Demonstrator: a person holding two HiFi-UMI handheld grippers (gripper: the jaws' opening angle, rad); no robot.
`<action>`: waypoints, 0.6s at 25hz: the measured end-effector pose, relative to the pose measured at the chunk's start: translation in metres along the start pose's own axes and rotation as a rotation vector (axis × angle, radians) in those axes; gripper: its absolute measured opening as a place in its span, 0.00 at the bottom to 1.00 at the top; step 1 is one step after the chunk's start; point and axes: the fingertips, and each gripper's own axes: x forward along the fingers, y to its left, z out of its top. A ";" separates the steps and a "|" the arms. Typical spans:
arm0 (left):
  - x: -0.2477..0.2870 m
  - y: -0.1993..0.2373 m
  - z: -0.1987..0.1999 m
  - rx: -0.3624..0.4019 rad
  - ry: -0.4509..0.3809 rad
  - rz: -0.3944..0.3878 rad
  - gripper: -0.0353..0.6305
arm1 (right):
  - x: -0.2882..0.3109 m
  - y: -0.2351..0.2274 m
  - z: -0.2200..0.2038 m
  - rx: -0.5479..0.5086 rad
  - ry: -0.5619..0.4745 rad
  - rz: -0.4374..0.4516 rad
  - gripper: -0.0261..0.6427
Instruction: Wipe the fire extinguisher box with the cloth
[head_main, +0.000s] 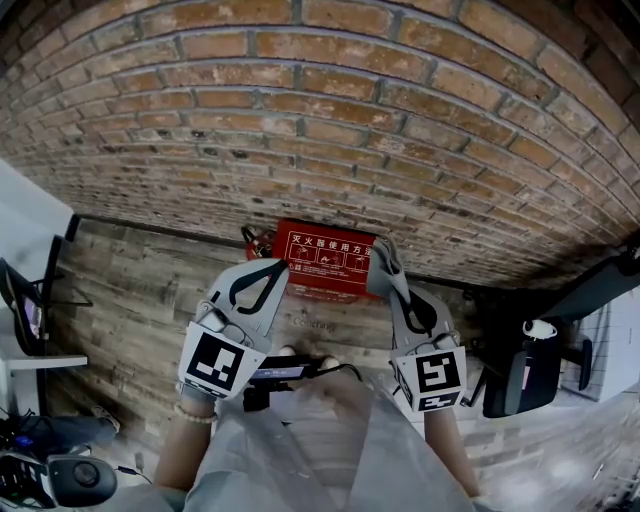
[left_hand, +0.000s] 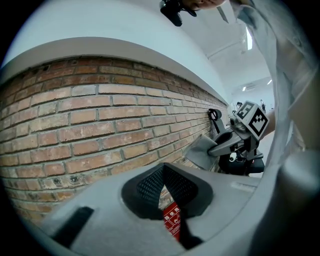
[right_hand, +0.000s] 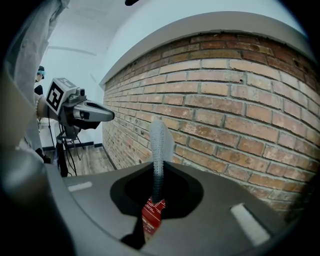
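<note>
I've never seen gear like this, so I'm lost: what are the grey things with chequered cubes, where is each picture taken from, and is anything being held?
There is no robot here. A person holds a hand-held gripper in each hand. The head view comes from a camera on the person's head, looking down at the left gripper and right gripper. The other two pictures come from cameras riding on each gripper, looking along its jaws. On the floor, against the brick wall, sits a red box. The right gripper's jaws are shut on a grey cloth. The left gripper's jaws are together, with nothing between them.
</note>
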 end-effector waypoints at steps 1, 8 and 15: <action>0.001 0.000 0.000 0.000 0.001 0.000 0.05 | 0.000 0.000 0.000 0.001 0.001 0.001 0.07; 0.003 0.003 -0.001 0.002 0.002 -0.002 0.05 | 0.003 -0.001 0.001 0.002 0.004 0.003 0.07; 0.003 0.004 -0.001 0.016 0.003 0.000 0.05 | 0.005 0.001 -0.001 0.004 0.009 0.011 0.07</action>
